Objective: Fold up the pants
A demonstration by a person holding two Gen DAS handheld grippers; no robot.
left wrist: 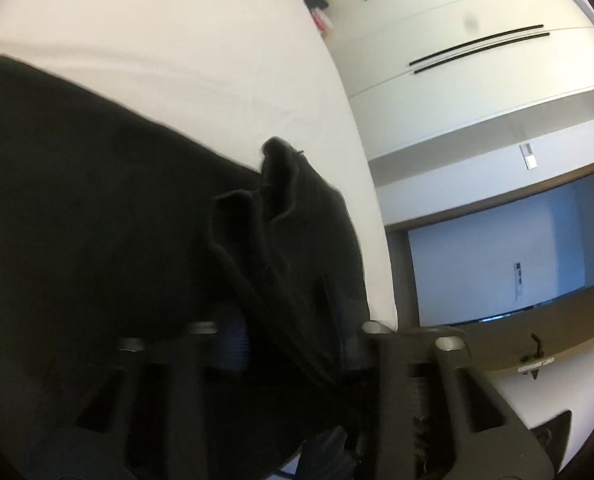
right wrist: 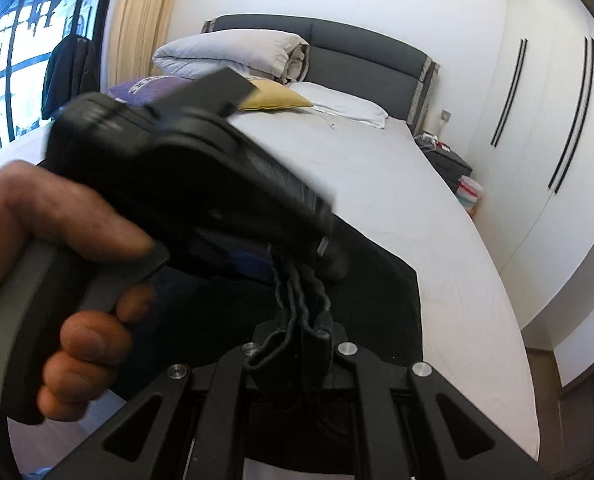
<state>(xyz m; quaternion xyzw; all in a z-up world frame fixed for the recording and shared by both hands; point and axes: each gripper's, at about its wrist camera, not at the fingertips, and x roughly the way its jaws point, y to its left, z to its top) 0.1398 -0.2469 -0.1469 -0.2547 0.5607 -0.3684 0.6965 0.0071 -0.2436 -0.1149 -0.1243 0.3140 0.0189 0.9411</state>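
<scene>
Black pants [left wrist: 97, 208] run off the left wrist view's left and bottom edges, their bunched fabric covering the left gripper's [left wrist: 297, 344] fingertips. In the right wrist view, the left gripper's motion-blurred body hides part of the bed [right wrist: 377, 168], while the left hand [right wrist: 53, 280] is cut at the frame's left edge.

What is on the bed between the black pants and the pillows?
Nothing but bare white sheet. The right wrist view shows it running from the pants up to the white pillow and yellow pillow.
</scene>
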